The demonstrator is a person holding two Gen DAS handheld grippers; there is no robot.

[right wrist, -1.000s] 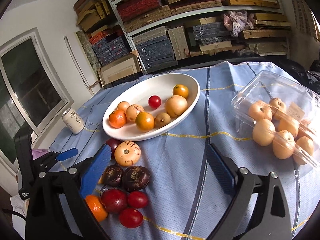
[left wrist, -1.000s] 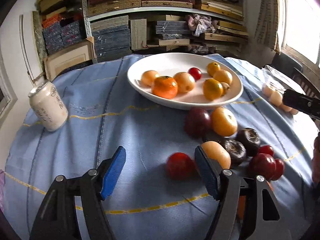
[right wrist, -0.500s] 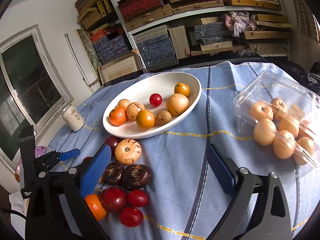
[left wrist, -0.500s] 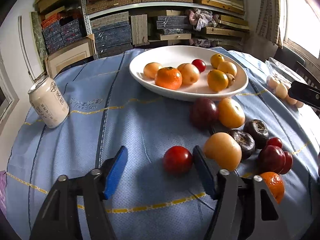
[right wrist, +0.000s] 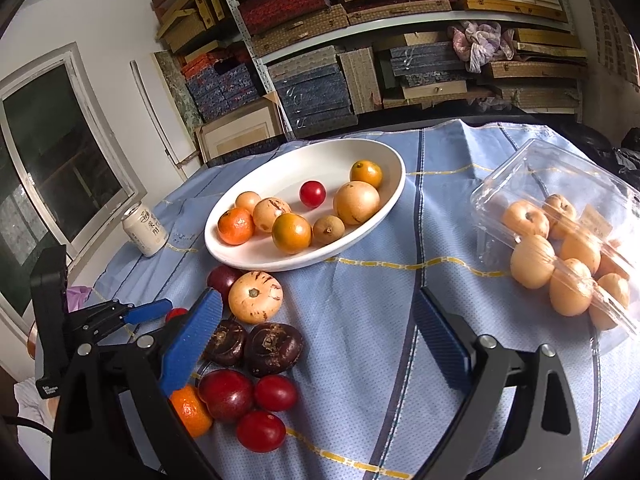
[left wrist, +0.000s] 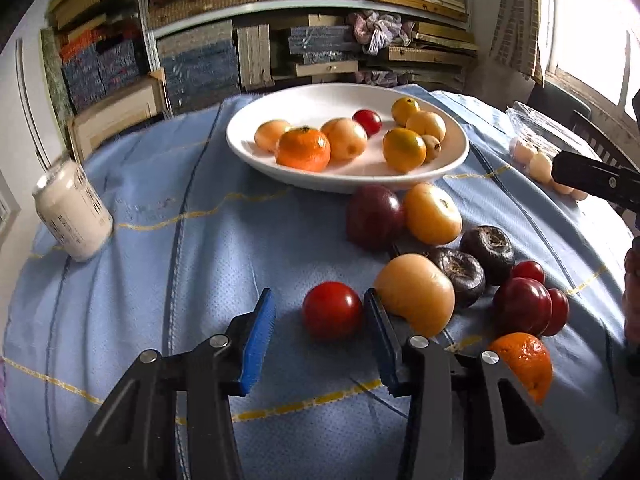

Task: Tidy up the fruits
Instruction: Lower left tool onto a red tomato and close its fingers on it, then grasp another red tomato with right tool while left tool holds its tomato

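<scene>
Left gripper (left wrist: 318, 312) closing around small round red tomato (left wrist: 332, 311), pads not yet pressing.

I see a pale orange round fruit (left wrist: 416, 294) touching the right pad's outer side, crowding it; white oval ceramic plate (left wrist: 456, 160) of fruit beyond on blue tablecloth (left wrist: 160, 280). Tomato sits between my jaws, nearer the right. Right gripper (right wrist: 320, 332) hangs released over cloth.
</scene>
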